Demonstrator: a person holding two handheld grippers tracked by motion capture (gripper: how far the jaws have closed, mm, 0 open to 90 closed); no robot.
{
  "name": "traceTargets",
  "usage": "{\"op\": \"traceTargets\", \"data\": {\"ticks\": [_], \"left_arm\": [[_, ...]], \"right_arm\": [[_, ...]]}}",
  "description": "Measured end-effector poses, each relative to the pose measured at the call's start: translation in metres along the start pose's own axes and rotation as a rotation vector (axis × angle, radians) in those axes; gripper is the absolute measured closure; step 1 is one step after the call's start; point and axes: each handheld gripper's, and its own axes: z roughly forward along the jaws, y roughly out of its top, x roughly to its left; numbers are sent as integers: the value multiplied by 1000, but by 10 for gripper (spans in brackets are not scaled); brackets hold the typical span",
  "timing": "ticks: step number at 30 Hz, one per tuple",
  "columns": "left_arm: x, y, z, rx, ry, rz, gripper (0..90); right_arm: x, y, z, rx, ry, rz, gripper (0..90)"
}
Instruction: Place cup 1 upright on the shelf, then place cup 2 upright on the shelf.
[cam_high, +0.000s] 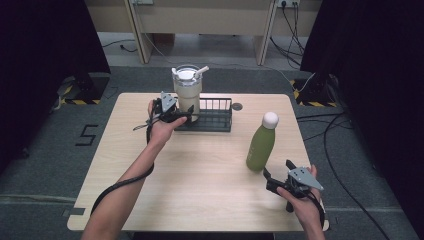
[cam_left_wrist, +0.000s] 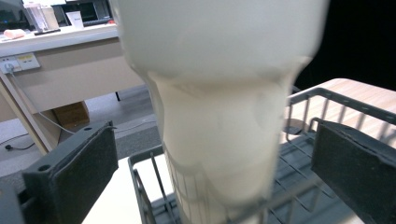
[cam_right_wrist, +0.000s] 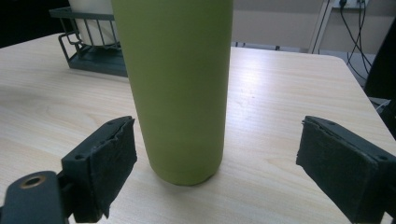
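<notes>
- The left gripper is spread wide, a jaw on either side of the cream tumbler without touching it (its own view shows bare pads and the tumbler's narrow foot).
- The tumbler stands upright at the left end of a black wire rack, near the table's far edge.
- The high view adds the tumbler's lid and straw.
- The right gripper is also wide open, just short of the green bottle, which stands upright toward the table's right edge.
- The bottle's white cap shows from above.
</notes>
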Motion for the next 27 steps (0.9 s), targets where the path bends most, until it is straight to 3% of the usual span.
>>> {"op": "traceTargets", "data": {"ticks": [2,6,20,27], "left_arm": [[-2,-2,-8,-2,-1,16,0],[0,-8,-20,2,0,8,0],[1,-15,-38,1,-5,1,0],[-1,-21,-46,-1,-12,4,0]], "right_arm": [[0,1,0,-4,0,1,116],[0,2,0,-7,4,0,115],[0,7,-2,-25,-3,-2,116],[3,12,-5,-48,23,-6,113]]}}
